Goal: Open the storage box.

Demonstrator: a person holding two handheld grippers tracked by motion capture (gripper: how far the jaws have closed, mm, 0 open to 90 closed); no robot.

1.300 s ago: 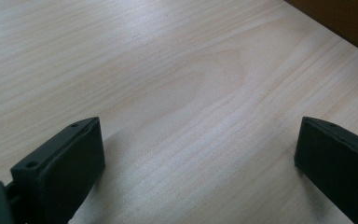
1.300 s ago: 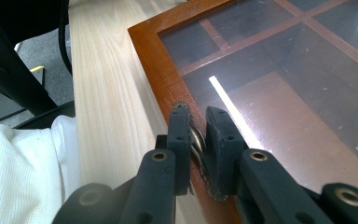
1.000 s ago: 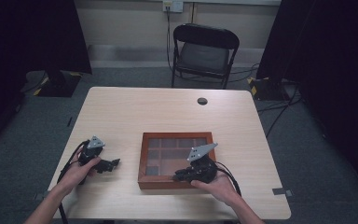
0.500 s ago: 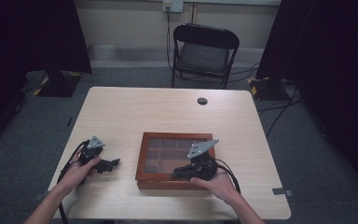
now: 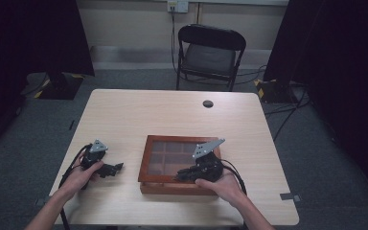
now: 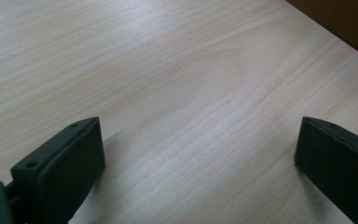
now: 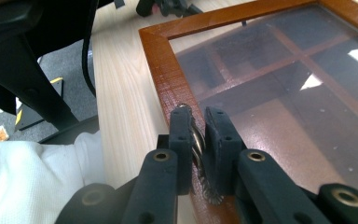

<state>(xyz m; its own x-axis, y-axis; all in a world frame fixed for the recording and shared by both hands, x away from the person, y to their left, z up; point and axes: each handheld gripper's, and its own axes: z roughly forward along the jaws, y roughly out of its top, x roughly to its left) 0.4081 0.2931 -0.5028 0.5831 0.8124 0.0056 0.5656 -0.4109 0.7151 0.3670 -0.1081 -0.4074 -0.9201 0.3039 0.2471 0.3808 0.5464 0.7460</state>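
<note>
A brown wooden box (image 5: 146, 163) with a glass lid over several compartments lies on the pale table, right of centre near the front edge. My right gripper (image 5: 179, 176) lies at the box's front rim. In the right gripper view it (image 7: 198, 121) is shut on a small twisted metal clasp (image 7: 197, 140) at the wooden frame (image 7: 168, 79). My left gripper (image 5: 117, 167) rests on the table left of the box, apart from it. Its jaws (image 6: 196, 140) stand wide open over bare wood with nothing between them.
A small black round disc (image 5: 208, 103) sits on the far side of the table (image 5: 139, 115). A black folding chair (image 5: 211, 52) stands behind the table. Cables trail from both grippers toward the front edge. A white sleeve (image 7: 28, 177) lies by the box's left side.
The right gripper has shifted very slightly at the box's front rim and stays closed on the clasp. The left gripper has not moved.
</note>
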